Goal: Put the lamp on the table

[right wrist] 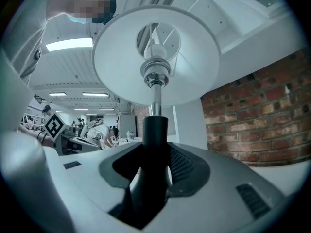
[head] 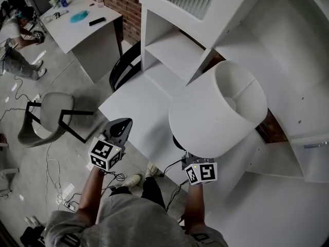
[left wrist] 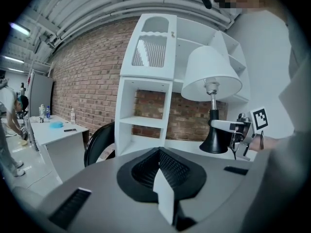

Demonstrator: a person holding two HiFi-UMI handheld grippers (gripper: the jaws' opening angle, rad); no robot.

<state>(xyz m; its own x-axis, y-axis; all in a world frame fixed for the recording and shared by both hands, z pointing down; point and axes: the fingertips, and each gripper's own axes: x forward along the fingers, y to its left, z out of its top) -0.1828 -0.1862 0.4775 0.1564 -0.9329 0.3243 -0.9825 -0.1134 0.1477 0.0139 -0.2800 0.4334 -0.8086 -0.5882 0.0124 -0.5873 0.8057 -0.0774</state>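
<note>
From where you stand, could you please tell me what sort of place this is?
Probably an open workshop or lab with a mock furnished corner: a bare brick wall, loose cables on the grey floor, a white shelf unit, a work desk, and another person busy nearby.

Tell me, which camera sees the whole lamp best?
The left gripper view: it shows the lamp side-on, shade, stem and black foot together. The head view shows only its shade from above; the right gripper view looks up its black neck into the shade.
</note>
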